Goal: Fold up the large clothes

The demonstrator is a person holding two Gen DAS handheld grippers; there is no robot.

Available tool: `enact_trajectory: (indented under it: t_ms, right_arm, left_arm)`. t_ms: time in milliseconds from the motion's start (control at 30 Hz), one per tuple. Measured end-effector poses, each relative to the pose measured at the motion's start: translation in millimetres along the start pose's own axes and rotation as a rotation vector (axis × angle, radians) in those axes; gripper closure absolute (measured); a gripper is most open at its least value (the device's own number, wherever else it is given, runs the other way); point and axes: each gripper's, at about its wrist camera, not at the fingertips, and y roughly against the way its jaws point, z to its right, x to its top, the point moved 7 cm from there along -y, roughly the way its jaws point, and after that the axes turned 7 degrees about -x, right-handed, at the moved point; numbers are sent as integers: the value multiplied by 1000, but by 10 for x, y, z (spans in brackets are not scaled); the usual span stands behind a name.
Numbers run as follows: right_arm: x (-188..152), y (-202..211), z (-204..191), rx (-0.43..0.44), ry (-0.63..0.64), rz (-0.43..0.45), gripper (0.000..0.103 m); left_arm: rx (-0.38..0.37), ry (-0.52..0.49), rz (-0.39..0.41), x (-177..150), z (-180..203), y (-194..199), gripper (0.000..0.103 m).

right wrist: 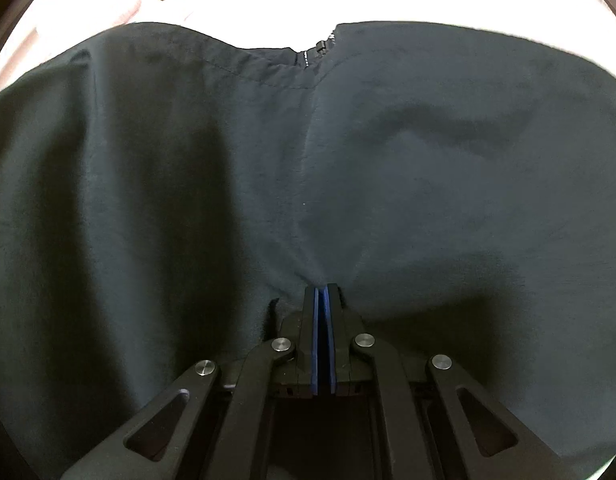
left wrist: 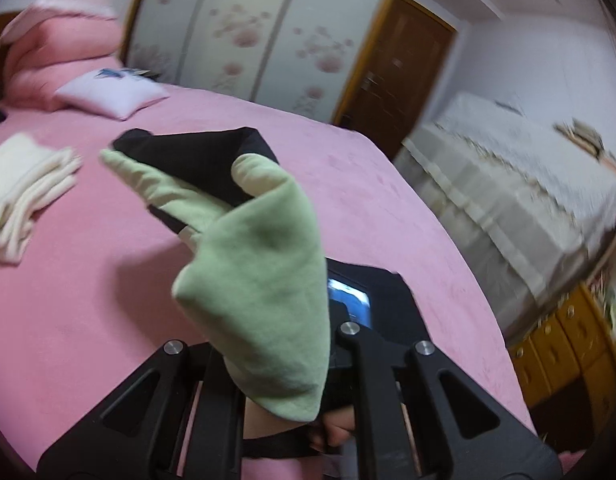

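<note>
Right gripper (right wrist: pixel 323 292) clenched on black, green-lined jacket (right wrist: pixel 308 168), hanging before it. Left gripper (left wrist: pixel 291 344) draped in same jacket above pink bedsheet (left wrist: pixel 87 300); jaw state impossible to tell. Likely risks: lining slipping free, fold skewing, from uneven pull between 2 grips.
</note>
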Motion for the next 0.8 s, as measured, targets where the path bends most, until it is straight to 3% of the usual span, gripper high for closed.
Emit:
enact_trajectory:
  t_ms: [233,367,533,633,800]
  right_arm:
    - [-43,-11,271,355,-76,-119,103]
    - [-80,6,312,441,-64,-186,103]
    - [-83,237,455,389,-25,-235,103]
    - [-51,557,732,340,4,-182,98]
    - [87,1150,1479,294,-113,-70,98]
  left_arm:
    - [93,-298,-169,-528,1319,-428,96]
    - [169,-401,-198,-731,1703,-498,96]
    - [173,-330,-192,-669,1845,-519,96]
    - [175,-292,-196,-558,1735,-682,96]
    - [209,-378,-235,-720,1799,-1082,96]
